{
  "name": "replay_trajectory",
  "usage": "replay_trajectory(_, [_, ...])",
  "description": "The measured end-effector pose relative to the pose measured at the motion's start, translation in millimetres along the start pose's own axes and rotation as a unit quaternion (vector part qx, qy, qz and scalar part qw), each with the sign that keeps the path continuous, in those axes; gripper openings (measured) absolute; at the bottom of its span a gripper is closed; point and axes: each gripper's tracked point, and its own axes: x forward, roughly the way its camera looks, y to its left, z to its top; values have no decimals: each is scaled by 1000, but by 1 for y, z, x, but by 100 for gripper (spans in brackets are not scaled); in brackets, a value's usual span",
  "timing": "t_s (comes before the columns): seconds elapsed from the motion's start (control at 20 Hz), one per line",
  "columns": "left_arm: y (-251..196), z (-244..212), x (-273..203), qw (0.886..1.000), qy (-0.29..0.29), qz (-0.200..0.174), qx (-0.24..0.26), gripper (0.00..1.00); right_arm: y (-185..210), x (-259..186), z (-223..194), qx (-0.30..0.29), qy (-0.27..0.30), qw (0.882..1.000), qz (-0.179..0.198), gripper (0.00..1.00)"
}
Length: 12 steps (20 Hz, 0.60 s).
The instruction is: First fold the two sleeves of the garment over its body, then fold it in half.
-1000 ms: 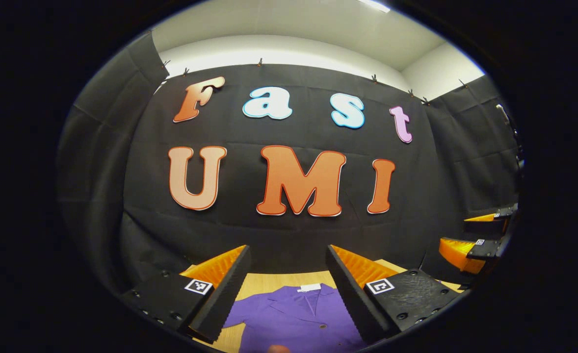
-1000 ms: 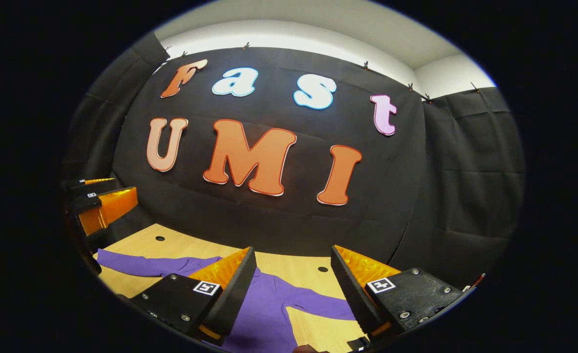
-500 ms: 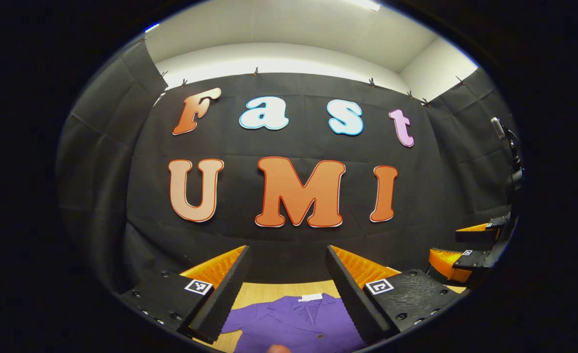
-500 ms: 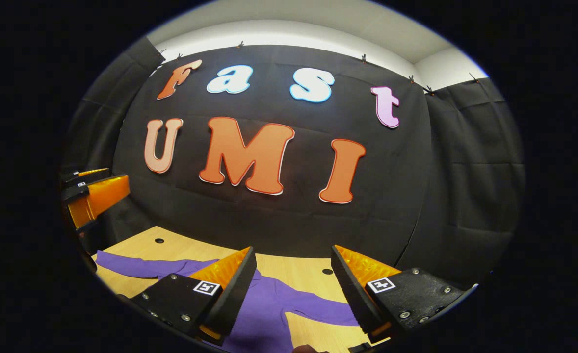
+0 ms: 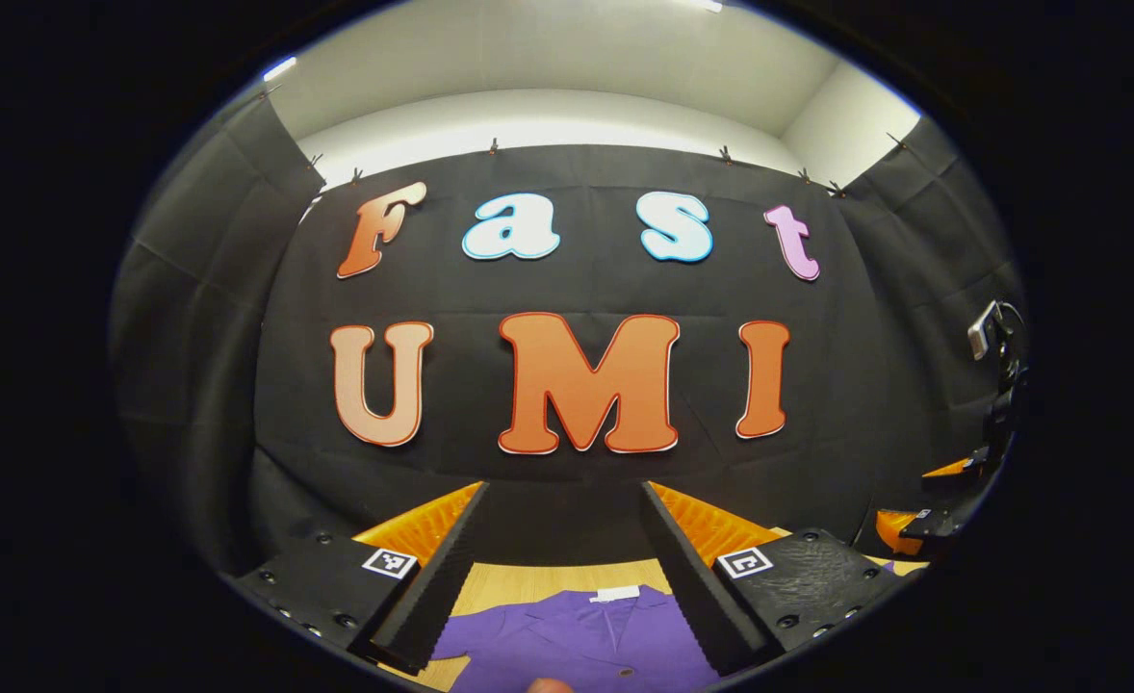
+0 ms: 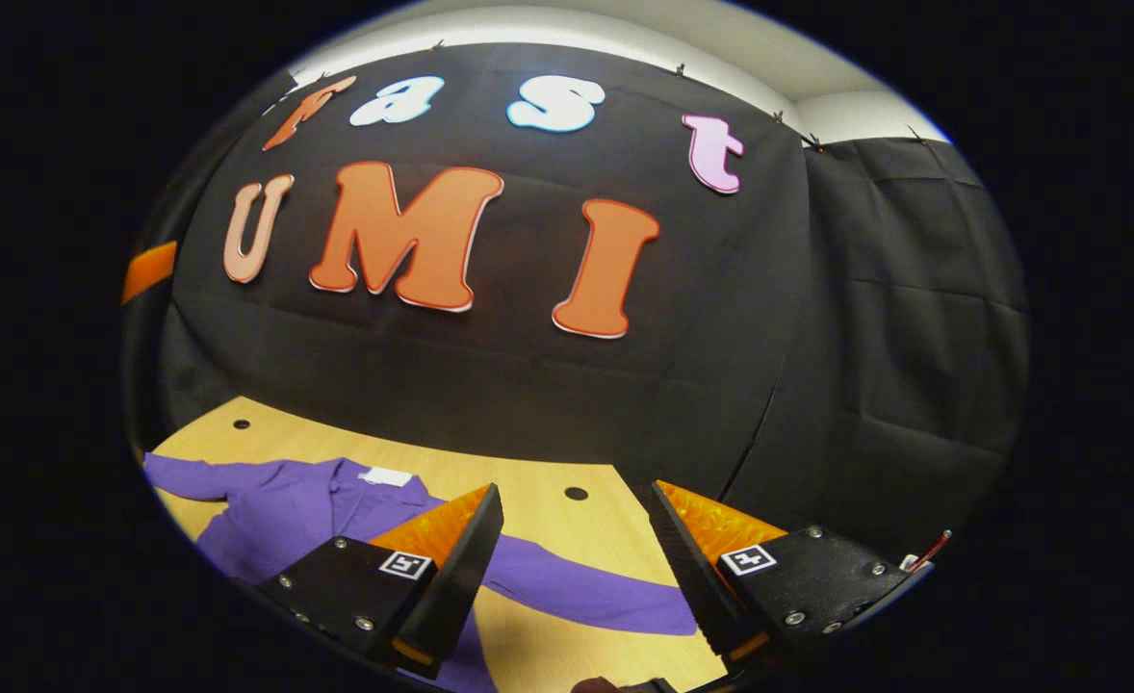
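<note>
A purple collared garment (image 5: 577, 640) lies flat on the wooden table, with a white label (image 5: 615, 594) at its neck. My left gripper (image 5: 562, 493) hangs open above the collar, nothing between its fingers. In the right gripper view the garment's body (image 6: 288, 510) spreads at the left and one sleeve (image 6: 586, 597) stretches out to the right, passing under my right gripper (image 6: 575, 489). That gripper is open too and held above the sleeve. The right gripper (image 5: 918, 520) also shows at the far right edge of the left gripper view.
The light wooden table (image 6: 538, 476) has small round holes (image 6: 241, 423) near its back edge and ends at the black cloth wall. A device on a stand (image 5: 995, 337) sits by the right wall. Part of the left gripper (image 6: 148, 269) shows at the far left.
The right gripper has swung right and tipped down, so the collar and the whole sleeve now show. The left gripper has tilted up a little. Both stay open.
</note>
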Motion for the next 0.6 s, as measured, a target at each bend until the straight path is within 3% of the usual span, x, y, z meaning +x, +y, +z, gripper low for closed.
replay_trajectory(0.3, [-27,-2,3,1000,2,-5,17,97,-53,39,-78,-14,88,995,-41,93])
replay_trajectory(0.6, [-35,-16,5,999,26,11,41,97,-87,71,-153,31,202,978,-50,94])
